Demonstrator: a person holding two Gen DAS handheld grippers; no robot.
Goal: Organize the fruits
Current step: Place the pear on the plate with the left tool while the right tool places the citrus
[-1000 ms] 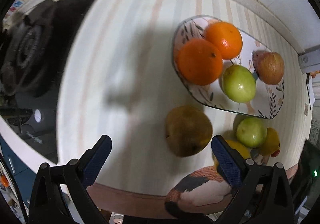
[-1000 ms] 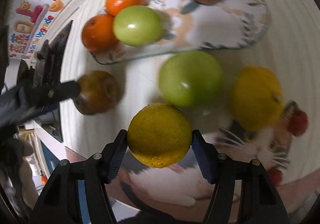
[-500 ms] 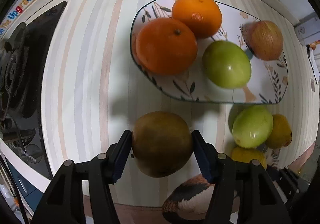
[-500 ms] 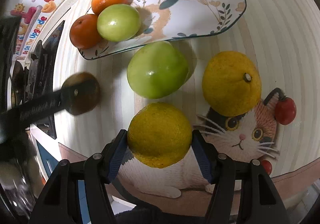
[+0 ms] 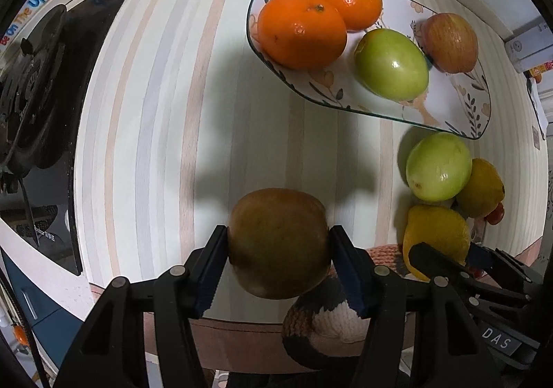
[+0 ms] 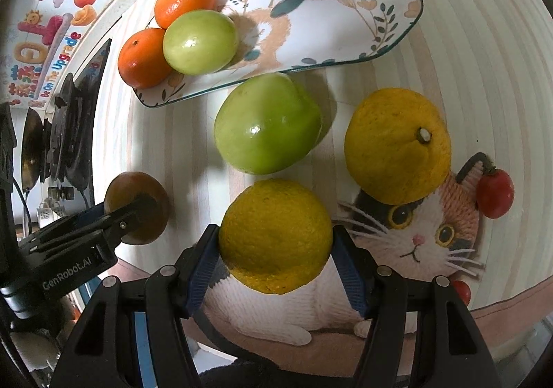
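My left gripper (image 5: 279, 249) is shut on a brown round fruit (image 5: 276, 229), its blue pads pressing both sides just above the striped tabletop. My right gripper (image 6: 275, 242) is shut on a yellow citrus (image 6: 273, 229) over the cat mat. The floral oval plate (image 6: 328, 25) at the back carries two oranges (image 5: 300, 31), a green fruit (image 5: 390, 63) and a reddish apple (image 5: 449, 42). Loose in front of the plate lie a second green fruit (image 6: 266, 121) and another yellow citrus (image 6: 397, 146). In the right wrist view the left gripper (image 6: 134, 211) shows at the left, holding the brown fruit (image 6: 128, 184).
A black gas stove (image 5: 34, 94) borders the striped top on the left. A knitted cat mat (image 6: 414, 242) covers the near right, with a small red tomato (image 6: 494, 192) on it. The counter's front edge runs just below both grippers.
My left gripper, wide open a second ago, slid over the brown fruit and closed on it. The right gripper kept its hold on the yellow citrus and barely moved.
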